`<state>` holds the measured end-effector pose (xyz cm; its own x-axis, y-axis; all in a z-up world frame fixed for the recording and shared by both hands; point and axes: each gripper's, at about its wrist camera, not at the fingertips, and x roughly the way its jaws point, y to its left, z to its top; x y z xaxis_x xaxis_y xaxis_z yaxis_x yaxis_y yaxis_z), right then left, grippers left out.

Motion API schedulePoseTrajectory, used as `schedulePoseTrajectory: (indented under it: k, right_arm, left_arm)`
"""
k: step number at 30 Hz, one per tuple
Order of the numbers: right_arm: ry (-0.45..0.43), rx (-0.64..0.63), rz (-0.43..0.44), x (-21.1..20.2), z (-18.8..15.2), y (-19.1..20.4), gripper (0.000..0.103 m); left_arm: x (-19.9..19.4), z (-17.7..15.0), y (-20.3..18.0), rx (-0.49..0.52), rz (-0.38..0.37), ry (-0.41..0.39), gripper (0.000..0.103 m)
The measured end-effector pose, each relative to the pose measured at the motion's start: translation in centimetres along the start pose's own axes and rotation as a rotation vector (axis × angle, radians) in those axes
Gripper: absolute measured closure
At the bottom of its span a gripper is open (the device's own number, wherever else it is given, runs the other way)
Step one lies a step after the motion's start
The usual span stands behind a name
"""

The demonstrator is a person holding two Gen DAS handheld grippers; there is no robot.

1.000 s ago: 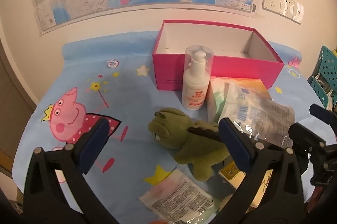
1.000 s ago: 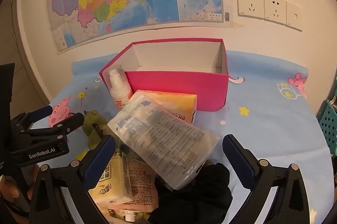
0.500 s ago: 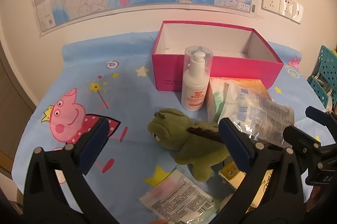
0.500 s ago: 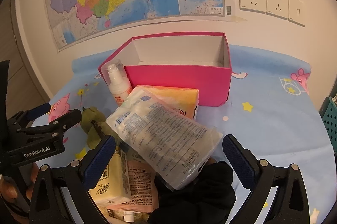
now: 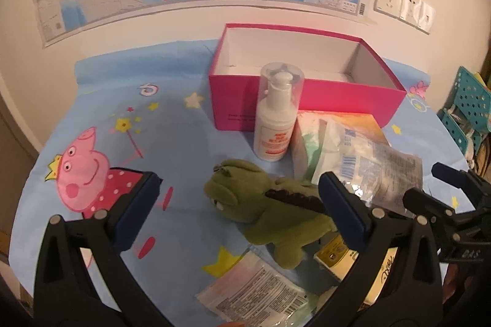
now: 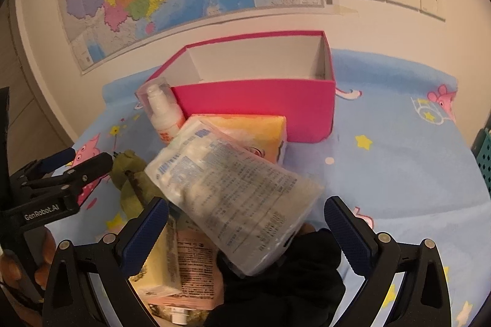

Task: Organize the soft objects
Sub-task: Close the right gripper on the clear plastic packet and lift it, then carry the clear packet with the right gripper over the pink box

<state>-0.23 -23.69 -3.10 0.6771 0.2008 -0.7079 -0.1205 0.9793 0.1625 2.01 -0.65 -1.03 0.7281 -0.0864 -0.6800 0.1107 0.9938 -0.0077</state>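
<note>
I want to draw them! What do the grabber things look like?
Both grippers, left and right, have black triangular plastic frames with silver screws and jaws lined with dark blue textured pads. White lettering reading GenRobot.AI marks the left one's side.

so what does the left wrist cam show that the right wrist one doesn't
Only the left wrist view shows the toy dinosaur's face and a flat packet near the camera. Only the right wrist view shows the black cloth and yellow packet. Both show the empty pink box, lotion bottle and clear bag.
</note>
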Motion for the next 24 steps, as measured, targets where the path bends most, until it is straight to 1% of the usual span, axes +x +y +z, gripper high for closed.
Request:
schedulePoseTrajectory:
  k: [3, 7, 8, 9, 10, 11, 13, 14, 15, 16, 17, 18, 19, 21, 22, 24]
  right_arm:
    - [0.024, 0.043, 0.016, 0.4, -0.2, -1.1, 0.0]
    - [0.038, 0.066, 0.09, 0.7, -0.4, -1.6, 0.001]
    - [0.039, 0.066, 0.1, 0.7, -0.4, -1.5, 0.005]
    - [0.038, 0.064, 0.115, 0.7, -0.4, -1.4, 0.016]
    - [0.046, 0.06, 0.126, 0.8, -0.3, -1.4, 0.02]
    - [0.052, 0.059, 0.125, 1.0, -0.3, -1.3, 0.021]
    - [0.059, 0.061, 0.126, 1.2, -0.2, -1.3, 0.031]
    - [0.065, 0.065, 0.125, 1.4, -0.2, -1.5, 0.039]
    - [0.068, 0.074, 0.129, 1.5, -0.3, -1.6, 0.04]
    - [0.067, 0.08, 0.139, 1.5, -0.3, -1.8, 0.041]
    - [0.059, 0.081, 0.146, 1.4, -0.3, -1.9, 0.047]
    - [0.053, 0.08, 0.145, 1.3, -0.3, -1.9, 0.051]
    - [0.049, 0.08, 0.15, 1.2, -0.3, -2.0, 0.052]
    - [0.044, 0.083, 0.157, 1.2, -0.2, -2.2, 0.061]
    - [0.042, 0.086, 0.161, 1.2, -0.2, -2.4, 0.062]
    - [0.037, 0.099, 0.17, 1.2, -0.2, -2.7, 0.067]
  left_arm:
    - [0.5, 0.4, -0.2, 0.014, -0.058, 0.012, 0.0]
    - [1.2, 0.9, -1.4, 0.078, -0.12, 0.021, 0.0]
    - [1.5, 1.0, -1.7, 0.093, -0.137, 0.026, 0.0]
    - [1.7, 1.1, -2.1, 0.112, -0.153, 0.031, 0.002]
    - [2.0, 1.2, -2.5, 0.13, -0.166, 0.037, 0.003]
    - [2.3, 1.2, -2.8, 0.146, -0.178, 0.045, 0.004]
    - [2.9, 1.3, -3.1, 0.161, -0.202, 0.057, 0.007]
    - [3.2, 1.3, -3.1, 0.162, -0.215, 0.069, 0.013]
    - [3.6, 1.3, -3.1, 0.162, -0.234, 0.087, 0.022]
    - [3.9, 1.3, -3.1, 0.156, -0.255, 0.106, 0.024]
    - [4.2, 1.4, -2.9, 0.146, -0.279, 0.121, 0.025]
    - [4.2, 1.3, -2.8, 0.144, -0.288, 0.119, 0.026]
    - [4.2, 1.4, -2.8, 0.152, -0.299, 0.117, 0.026]
    - [4.2, 1.4, -2.9, 0.171, -0.32, 0.124, 0.026]
    - [4.3, 1.4, -3.0, 0.183, -0.334, 0.131, 0.026]
    - [4.5, 1.3, -3.4, 0.205, -0.376, 0.154, 0.026]
